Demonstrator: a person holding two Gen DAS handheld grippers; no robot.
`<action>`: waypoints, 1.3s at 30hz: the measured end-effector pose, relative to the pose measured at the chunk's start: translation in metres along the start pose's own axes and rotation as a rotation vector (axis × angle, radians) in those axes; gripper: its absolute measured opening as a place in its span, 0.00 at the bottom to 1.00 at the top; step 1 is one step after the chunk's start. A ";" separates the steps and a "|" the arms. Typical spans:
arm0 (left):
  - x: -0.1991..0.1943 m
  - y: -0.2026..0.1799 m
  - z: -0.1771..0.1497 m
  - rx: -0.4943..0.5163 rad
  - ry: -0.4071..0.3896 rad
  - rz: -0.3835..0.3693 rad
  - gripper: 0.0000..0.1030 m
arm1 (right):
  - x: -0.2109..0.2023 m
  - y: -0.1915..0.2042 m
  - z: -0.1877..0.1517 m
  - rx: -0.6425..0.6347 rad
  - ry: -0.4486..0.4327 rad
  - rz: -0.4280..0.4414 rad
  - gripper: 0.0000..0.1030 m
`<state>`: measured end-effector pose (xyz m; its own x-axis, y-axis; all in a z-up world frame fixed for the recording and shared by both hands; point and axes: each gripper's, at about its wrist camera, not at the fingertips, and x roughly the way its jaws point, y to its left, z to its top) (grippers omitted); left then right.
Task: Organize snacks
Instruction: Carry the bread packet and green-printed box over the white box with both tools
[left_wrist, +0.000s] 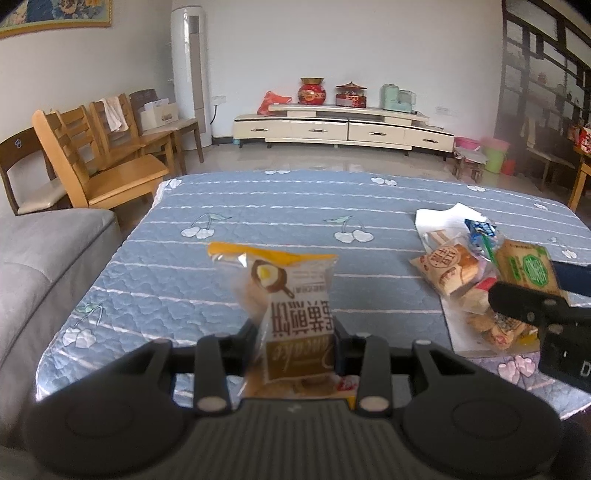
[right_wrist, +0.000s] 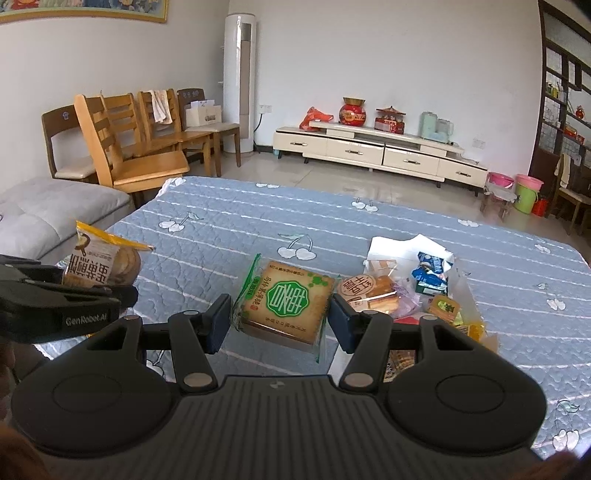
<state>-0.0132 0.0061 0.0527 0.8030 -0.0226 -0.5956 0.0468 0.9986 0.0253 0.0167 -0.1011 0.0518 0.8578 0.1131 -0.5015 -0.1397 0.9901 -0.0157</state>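
Carrying two snacks above the worktop: the left gripper has its jaws clamped on a pancake packet, the right gripper on a green biscuit pack. Beyond the right jaws lies the snack pile. Next, probably, comes setting each packet down in a tidy spot.

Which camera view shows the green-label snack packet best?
The right wrist view: the green-label snack packet sits centred between the right hand-held gripper fingers, label fully visible. The left wrist view shows it only at the right edge, partly hidden.
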 end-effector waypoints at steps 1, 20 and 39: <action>-0.001 -0.001 0.000 0.003 -0.002 -0.002 0.36 | -0.001 -0.001 -0.001 0.000 -0.004 -0.001 0.68; -0.011 -0.030 -0.001 0.046 -0.016 -0.047 0.36 | -0.028 -0.025 -0.012 0.033 -0.038 -0.049 0.68; -0.013 -0.070 0.008 0.096 -0.040 -0.114 0.36 | -0.050 -0.054 -0.011 0.067 -0.072 -0.110 0.68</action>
<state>-0.0218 -0.0635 0.0653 0.8120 -0.1389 -0.5669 0.1939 0.9803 0.0375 -0.0239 -0.1613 0.0676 0.8999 0.0070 -0.4361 -0.0118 0.9999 -0.0083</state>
